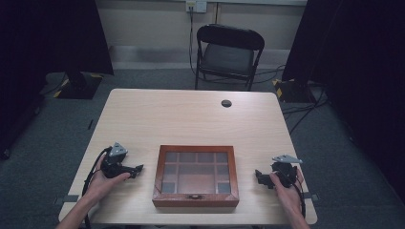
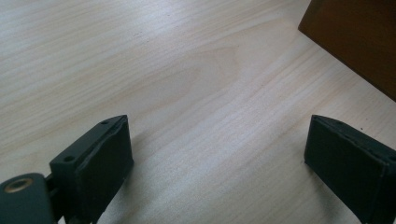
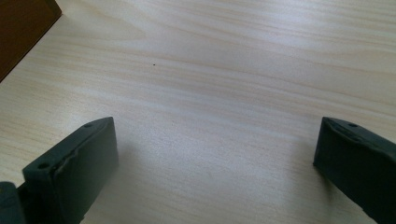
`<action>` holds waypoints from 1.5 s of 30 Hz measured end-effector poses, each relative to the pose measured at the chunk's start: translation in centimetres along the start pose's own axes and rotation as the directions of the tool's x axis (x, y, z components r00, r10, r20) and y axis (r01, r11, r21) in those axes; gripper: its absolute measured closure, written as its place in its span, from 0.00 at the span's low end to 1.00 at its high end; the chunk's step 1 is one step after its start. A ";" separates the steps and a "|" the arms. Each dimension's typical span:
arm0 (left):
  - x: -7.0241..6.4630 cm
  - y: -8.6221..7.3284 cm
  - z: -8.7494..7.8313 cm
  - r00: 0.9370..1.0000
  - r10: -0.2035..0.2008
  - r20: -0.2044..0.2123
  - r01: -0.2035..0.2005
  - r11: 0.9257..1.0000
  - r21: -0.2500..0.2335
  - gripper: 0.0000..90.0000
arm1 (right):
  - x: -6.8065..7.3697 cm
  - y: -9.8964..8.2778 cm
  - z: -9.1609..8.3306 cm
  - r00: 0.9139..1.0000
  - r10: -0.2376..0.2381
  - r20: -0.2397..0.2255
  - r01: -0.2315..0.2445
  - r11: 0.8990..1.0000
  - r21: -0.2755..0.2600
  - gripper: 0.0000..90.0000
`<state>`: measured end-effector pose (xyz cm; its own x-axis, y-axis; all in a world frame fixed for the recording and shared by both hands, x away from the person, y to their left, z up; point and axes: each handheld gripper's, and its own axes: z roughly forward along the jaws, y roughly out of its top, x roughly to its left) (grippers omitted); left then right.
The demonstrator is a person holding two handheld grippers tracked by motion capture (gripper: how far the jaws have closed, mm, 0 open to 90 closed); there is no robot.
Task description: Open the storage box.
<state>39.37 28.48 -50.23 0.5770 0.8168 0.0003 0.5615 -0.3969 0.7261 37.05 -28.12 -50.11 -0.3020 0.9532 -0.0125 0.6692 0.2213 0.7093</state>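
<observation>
Resting spot: both grippers sit low over the pale wooden table (image 1: 191, 114), 1 on each side of the box.
Left gripper (image 1: 139, 168): jaws spread wide, nothing between them but bare tabletop, as the left gripper view (image 2: 217, 154) shows; it lies just left of the box, apart from it, jaws aimed toward the box's left wall.
Right gripper (image 1: 258, 175): jaws equally wide apart and holding nothing, bare wood between them in the right gripper view (image 3: 217, 158); it lies right of the box, a little farther off, jaws aimed toward the box's right wall.
Box: a reddish-brown wooden box with a glass-paned lid (image 1: 196, 175), lid down, near the table's front edge at its middle.
Box axis: long side runs left to right, parallel to the front edge; a small dark clasp on its front wall faces the person.
Box corners: 1 brown corner shows in each gripper view (image 2: 359, 42) (image 3: 21, 32).
Beyond the box: a black folding chair (image 1: 229, 52) stands past the table's far edge.
</observation>
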 end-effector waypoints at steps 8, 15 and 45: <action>-0.2 0.1 -0.3 1.000 -0.008 -0.011 0.008 1.000 -0.003 0.17 | 0.0 0.0 0.0 1.000 0.000 0.000 0.000 1.000 0.000 0.00; -0.5 0.6 -0.8 1.000 -0.003 0.002 0.003 1.000 -0.015 0.27 | 0.0 0.0 0.0 1.000 0.000 0.000 0.000 1.000 0.000 0.00; -5.8 7.7 -2.8 0.957 0.087 0.276 -0.038 0.983 -0.177 0.40 | 0.0 0.0 0.0 1.000 0.000 0.000 0.000 1.000 0.000 0.00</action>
<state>38.73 21.84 -42.69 0.7646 0.6319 -0.1267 0.4254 -0.3472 0.8358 37.05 -28.12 -50.11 -0.3022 0.9532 -0.0125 0.6691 0.2215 0.7094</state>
